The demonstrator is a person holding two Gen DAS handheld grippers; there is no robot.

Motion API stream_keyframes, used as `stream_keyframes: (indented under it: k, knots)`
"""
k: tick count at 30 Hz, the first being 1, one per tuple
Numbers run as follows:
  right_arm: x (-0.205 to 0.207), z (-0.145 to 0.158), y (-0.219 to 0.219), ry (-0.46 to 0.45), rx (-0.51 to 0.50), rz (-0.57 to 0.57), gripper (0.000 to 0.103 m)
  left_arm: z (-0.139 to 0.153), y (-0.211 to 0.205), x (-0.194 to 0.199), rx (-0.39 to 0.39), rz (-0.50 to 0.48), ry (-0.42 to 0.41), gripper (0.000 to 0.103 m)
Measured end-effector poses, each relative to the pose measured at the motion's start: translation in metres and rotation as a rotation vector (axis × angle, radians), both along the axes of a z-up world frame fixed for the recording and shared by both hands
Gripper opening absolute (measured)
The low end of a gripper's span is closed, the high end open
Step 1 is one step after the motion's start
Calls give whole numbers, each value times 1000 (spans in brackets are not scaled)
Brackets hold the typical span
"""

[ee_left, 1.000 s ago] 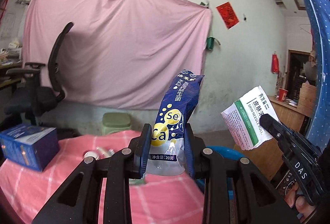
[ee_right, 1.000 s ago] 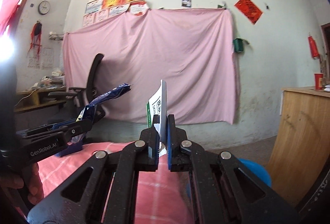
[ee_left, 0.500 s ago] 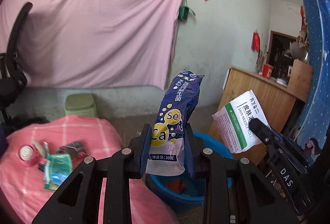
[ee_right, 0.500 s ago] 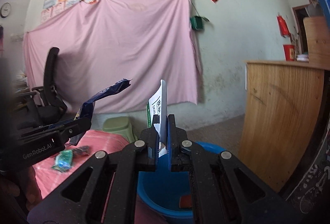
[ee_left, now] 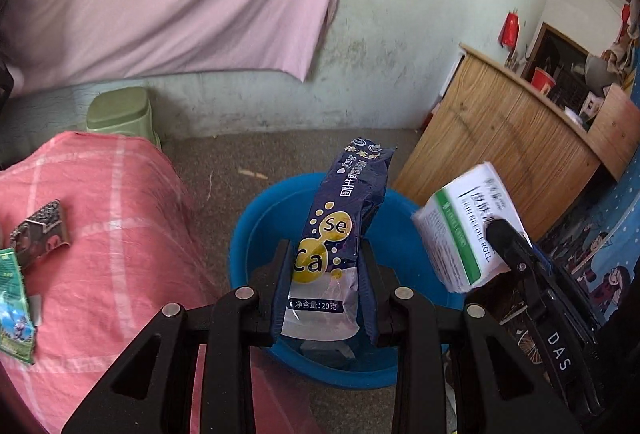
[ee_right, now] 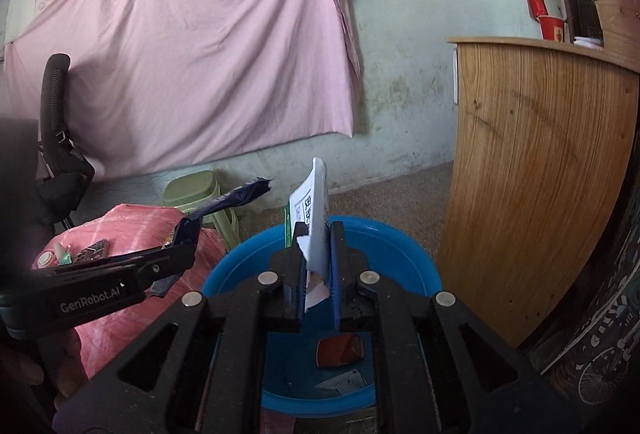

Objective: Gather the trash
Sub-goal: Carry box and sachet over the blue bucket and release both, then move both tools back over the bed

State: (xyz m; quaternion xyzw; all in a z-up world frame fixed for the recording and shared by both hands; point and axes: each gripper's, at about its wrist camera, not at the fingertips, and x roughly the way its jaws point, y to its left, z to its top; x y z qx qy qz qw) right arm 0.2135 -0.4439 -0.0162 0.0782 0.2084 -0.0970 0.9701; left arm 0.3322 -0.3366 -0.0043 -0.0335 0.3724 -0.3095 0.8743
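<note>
Both grippers are parked over the blue basin (ee_left: 256, 234) on the floor right now. The left gripper (ee_left: 326, 294) is clamped on a dark blue sachet (ee_left: 344, 230) with yellow "Se" and "Ca" bubbles on it, standing upright between the pads, directly above the basin. The right gripper (ee_right: 316, 274) has a white packet with a green stripe (ee_right: 314, 218) between its fingers, but its jaws have just been opening and there's a visible gap on the right side of the packet. It leans against the left pad, so I wouldn't call it a real grip. Down in the basin there's already a reddish-brown wrapper (ee_right: 340, 352) and a whitish scrap (ee_right: 344, 382). To the left sits the table with the pink checked cloth (ee_left: 120, 254), with a green packet (ee_left: 14, 310) and a dark patterned wrapper (ee_left: 42, 232) lying on it — well apart from the basin. A green stool (ee_left: 120, 112) stands behind the table near the wall, and a wooden counter (ee_right: 540, 174) is off to the right.
</note>
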Motion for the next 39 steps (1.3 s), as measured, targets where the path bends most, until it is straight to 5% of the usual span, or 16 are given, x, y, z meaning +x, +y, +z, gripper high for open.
stream_keyframes:
  k: [11,22,26,34,39]
  knots:
    - [7,-12,-13,32,21,-14,49,-13,-3,5,22,-4,59,35]
    - [-13,16,5,-66,-2,6,68,25,43,-20,-54,89,-64,36]
    - [-21,33,22,-106,-18,30,74,45,70,-36,-76,131,-138,46]
    - [-39,67,61,-203,-35,72,103,81,135,-74,-110,251,-272,73]
    - [-50,84,87,-262,-49,101,103,92,176,-104,-122,357,-375,98]
